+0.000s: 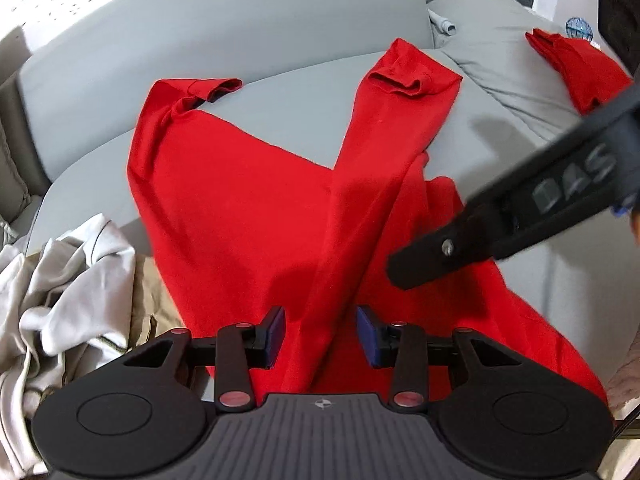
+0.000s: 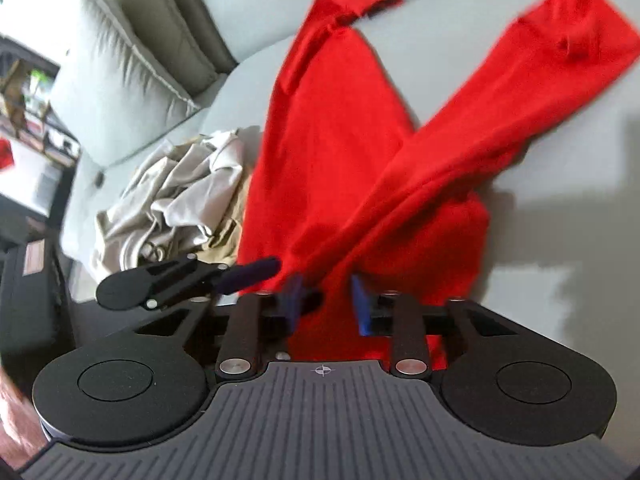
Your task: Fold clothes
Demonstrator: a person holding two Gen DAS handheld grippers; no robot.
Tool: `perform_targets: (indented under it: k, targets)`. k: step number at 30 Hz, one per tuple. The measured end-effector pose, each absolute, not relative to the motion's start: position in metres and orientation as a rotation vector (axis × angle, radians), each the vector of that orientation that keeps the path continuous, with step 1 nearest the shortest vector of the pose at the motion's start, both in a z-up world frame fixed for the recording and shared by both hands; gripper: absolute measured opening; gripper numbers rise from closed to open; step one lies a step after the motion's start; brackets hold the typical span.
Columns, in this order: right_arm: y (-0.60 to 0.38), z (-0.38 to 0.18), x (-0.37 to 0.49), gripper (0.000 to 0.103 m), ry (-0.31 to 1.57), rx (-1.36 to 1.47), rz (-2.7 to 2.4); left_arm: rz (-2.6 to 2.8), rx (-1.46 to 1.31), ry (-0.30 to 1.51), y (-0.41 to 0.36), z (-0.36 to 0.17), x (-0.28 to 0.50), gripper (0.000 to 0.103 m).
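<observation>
The red shirt (image 1: 240, 200) lies spread on the grey sofa (image 1: 280, 20), its body flat on the seat. One long sleeve (image 1: 384, 140) is laid across the body on a slant, from the near middle up to the far right, and its cuff (image 1: 400, 80) rests on the seat. The other sleeve runs up the left edge to a cuff (image 1: 216, 88) at the far left. That crossed sleeve looks like a fold partly made, though it could equally be how the shirt happened to fall.

The left hand-held gripper (image 1: 320, 334) hovers low over the near hem, its blue pads apart, with a ridge of red cloth rising between them. The pads do not appear to pinch it, so I judge it open and holding nothing. The right hand-held gripper (image 2: 324, 304) is also parted over the near cloth beside the sleeve's root. This view is blurred, so whether a pad touches the fabric I cannot tell.

Both sit at the near edge, probably because the hem or the sleeve root gives the best hold for smoothing or turning the cloth over.

A crumpled pale garment (image 1: 60, 280) is heaped at the near left, touching the shirt's edge. Another red piece (image 1: 576, 68) lies far right on a grey cushion (image 1: 500, 40), well apart.
</observation>
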State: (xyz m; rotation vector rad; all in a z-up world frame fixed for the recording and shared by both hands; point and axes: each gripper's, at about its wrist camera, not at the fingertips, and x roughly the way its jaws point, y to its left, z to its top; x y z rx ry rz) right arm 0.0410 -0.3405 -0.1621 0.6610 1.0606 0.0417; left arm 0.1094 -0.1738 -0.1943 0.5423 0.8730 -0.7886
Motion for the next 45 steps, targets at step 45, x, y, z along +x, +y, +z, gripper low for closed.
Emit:
perform_targets:
  k: [45]
  targets:
    - [-0.372,-0.136,0.166,0.001,0.751,0.542,-0.181,-0.766,0.004,0.829,-0.161,-0.198,0.188,0.002]
